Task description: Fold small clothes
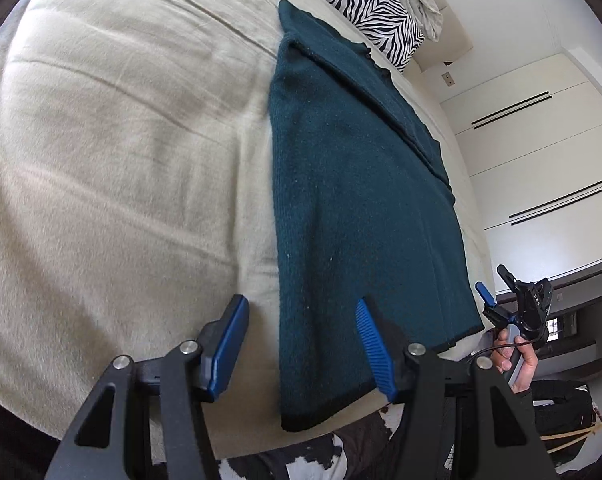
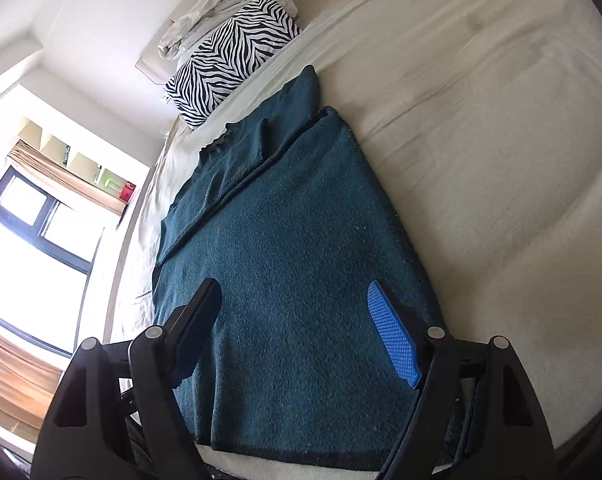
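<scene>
1. Fingers of both grippers stood apart with nothing between them: the left gripper (image 1: 301, 344) hung above the near left edge of the sweater, its left finger over the bare bed and its right finger over the knit; the right gripper (image 2: 301, 332) hung over the near part of the sweater, neither pad pressing on the cloth.
2. Seen from the left wrist, the right gripper (image 1: 497, 300) and the hand (image 1: 517, 364) that carried it were off the near right corner of the sweater, beyond the bed's edge.
3. Dark teal sweater (image 1: 365, 208) lay flat along the right side of the bed (image 1: 113, 152), already narrowed to a long strip, with a sleeve folded over its far part. Its hem reached the near edge of the mattress.
4. Zebra-striped pillow (image 2: 229, 60) and a crumpled pale cloth (image 2: 217, 8) lay beyond the collar end, clear of the sweater.
5. Risks, as judged: a grasp taking only the top layer at the hem would pull the layers apart; uneven lifting by the two grippers would skew the next fold; dragging the thick knit could shift the folded sleeve, or slide the hem off the bed's edge.
</scene>
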`<state>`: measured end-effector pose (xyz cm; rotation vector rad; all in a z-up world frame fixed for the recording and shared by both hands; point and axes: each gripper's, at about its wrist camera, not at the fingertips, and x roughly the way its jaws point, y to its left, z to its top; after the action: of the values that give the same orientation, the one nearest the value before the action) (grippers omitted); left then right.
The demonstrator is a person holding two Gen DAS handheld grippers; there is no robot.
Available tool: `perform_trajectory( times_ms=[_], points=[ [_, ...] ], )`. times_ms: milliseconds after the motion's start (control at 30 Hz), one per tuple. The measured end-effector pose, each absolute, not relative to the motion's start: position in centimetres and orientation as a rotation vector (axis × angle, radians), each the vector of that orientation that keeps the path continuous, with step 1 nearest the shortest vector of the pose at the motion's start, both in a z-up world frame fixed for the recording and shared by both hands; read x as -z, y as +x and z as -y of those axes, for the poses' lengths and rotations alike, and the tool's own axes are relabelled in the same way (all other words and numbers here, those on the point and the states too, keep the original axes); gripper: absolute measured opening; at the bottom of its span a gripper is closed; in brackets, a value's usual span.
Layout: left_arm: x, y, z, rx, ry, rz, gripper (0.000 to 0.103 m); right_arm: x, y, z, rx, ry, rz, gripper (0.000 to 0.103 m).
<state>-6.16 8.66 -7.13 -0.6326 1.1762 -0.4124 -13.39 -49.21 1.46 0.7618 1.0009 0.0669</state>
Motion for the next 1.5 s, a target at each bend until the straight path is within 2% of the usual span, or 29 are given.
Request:
perform_trajectory(
  times_ms=[267, 500, 600, 667, 733, 767, 800, 833, 900, 933, 1000, 1233, 1500],
  points=[
    [7.6, -7.4, -7.2, 0.450, -0.636, -1.248, 0.057, -1.5, -19.1, 52.7, 0.057, 0.772, -1.023, 0.075],
    [8.0, -7.1, -6.3, 0.463, -0.622, -1.283, 0.043, -0.7, -21.2, 54.4, 0.123, 0.766, -1.112, 0.075],
    [8.2, -7.3, -6.2, 0.474, -0.622, -1.297, 0.041, -0.5, -21.0, 53.8, 0.120, 0.734, -1.145, 0.074],
    [8.2, -7.3, -6.0, 0.477, -0.621, -1.301, 0.041, -0.2, -20.4, 53.2, 0.102, 0.731, -1.165, 0.067],
    [8.2, -7.2, -5.8, 0.484, -0.623, -1.303, 0.041, 0.1, -20.1, 52.7, 0.083, 0.732, -1.186, 0.057],
    [8.3, -7.3, -5.8, 0.486, -0.623, -1.303, 0.039, 0.3, -20.0, 52.5, 0.073, 0.735, -1.197, 0.049],
    [8.4, -7.2, -5.7, 0.485, -0.622, -1.306, 0.033, 0.5, -19.8, 52.2, 0.064, 0.741, -1.208, 0.039],
    [8.5, -7.3, -5.6, 0.482, -0.621, -1.310, 0.029, 0.8, -19.8, 52.2, 0.059, 0.750, -1.219, 0.035],
    [8.9, -7.5, -5.9, 0.481, -0.628, -1.321, 0.010, 1.1, -19.4, 51.8, 0.054, 0.760, -1.226, 0.031],
    [9.0, -7.5, -6.0, 0.489, -0.635, -1.325, 0.009, 1.2, -19.3, 51.7, 0.051, 0.759, -1.227, 0.028],
    [8.9, -7.6, -6.0, 0.495, -0.633, -1.318, 0.008, 1.4, -19.2, 51.5, 0.046, 0.763, -1.238, 0.010],
    [7.3, -7.6, -6.6, 0.549, -0.655, -1.248, 0.007, 0.1, -19.4, 51.6, 0.029, 0.805, -1.156, 0.006],
    [4.5, -6.9, -10.6, 0.633, -0.914, -1.061, 0.007, -3.7, -18.7, 51.8, -0.054, 0.911, -0.980, 0.006]
  ],
)
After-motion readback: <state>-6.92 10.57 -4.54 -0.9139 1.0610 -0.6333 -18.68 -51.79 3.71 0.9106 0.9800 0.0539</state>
